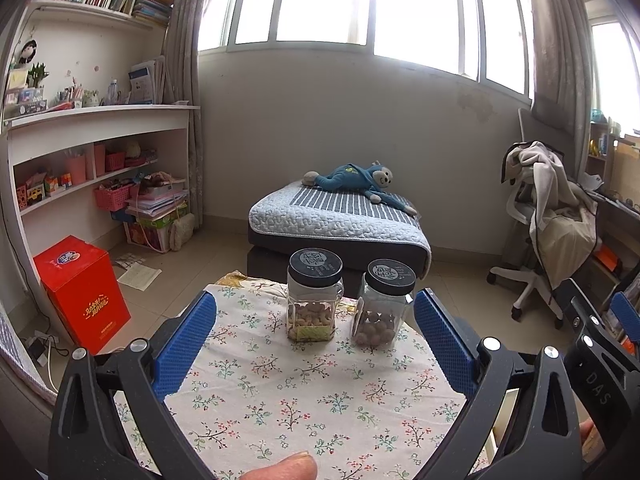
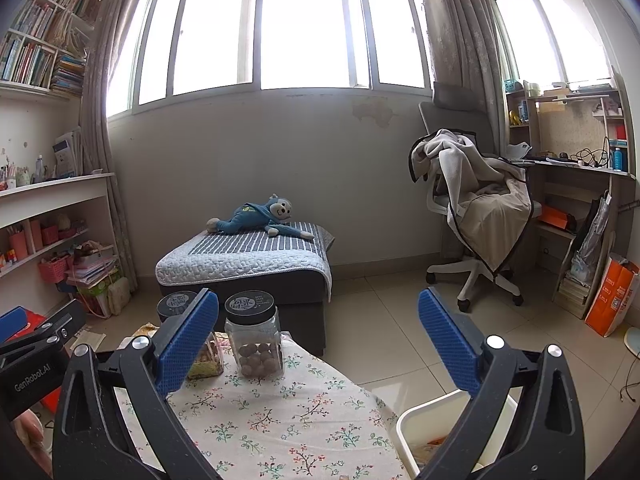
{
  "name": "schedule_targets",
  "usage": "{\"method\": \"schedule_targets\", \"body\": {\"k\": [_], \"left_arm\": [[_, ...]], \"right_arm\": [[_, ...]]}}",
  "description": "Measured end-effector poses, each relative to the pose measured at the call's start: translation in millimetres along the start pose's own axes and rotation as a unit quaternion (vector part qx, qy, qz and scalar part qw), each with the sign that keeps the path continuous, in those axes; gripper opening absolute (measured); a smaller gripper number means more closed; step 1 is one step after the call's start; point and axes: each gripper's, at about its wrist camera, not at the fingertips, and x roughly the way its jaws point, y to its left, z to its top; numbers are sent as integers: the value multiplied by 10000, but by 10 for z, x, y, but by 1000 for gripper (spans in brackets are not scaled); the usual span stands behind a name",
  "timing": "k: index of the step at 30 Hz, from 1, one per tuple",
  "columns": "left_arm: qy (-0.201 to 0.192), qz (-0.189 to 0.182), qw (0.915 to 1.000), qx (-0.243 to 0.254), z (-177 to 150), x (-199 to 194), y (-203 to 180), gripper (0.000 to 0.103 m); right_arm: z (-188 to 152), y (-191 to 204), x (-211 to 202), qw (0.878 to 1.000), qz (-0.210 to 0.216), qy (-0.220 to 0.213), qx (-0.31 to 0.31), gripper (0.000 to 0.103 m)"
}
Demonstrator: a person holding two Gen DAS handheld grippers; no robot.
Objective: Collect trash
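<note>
Left gripper [image 1: 315, 320] and right gripper [image 2: 318, 326]: jaws apart, empty. No trash visible on floral tablecloth [image 1: 312, 400]; careless sweep likely topples nut jars [image 1: 315, 296]. White bin [image 2: 416, 420] alongside.

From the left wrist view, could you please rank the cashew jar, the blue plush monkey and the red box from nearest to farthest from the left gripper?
1. Cashew jar, on the floral tablecloth just ahead of the left gripper.
2. Red box, on the floor, left.
3. Blue plush monkey, on the bed beyond.
</note>
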Motion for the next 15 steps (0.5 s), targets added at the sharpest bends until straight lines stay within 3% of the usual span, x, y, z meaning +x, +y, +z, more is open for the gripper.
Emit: {"method": "schedule_targets", "body": {"k": [15], "left_arm": [[-9, 27, 10000, 11, 5, 4, 7, 96]], "right_arm": [[-29, -9, 2, 10000, 14, 49, -8, 96]]}}
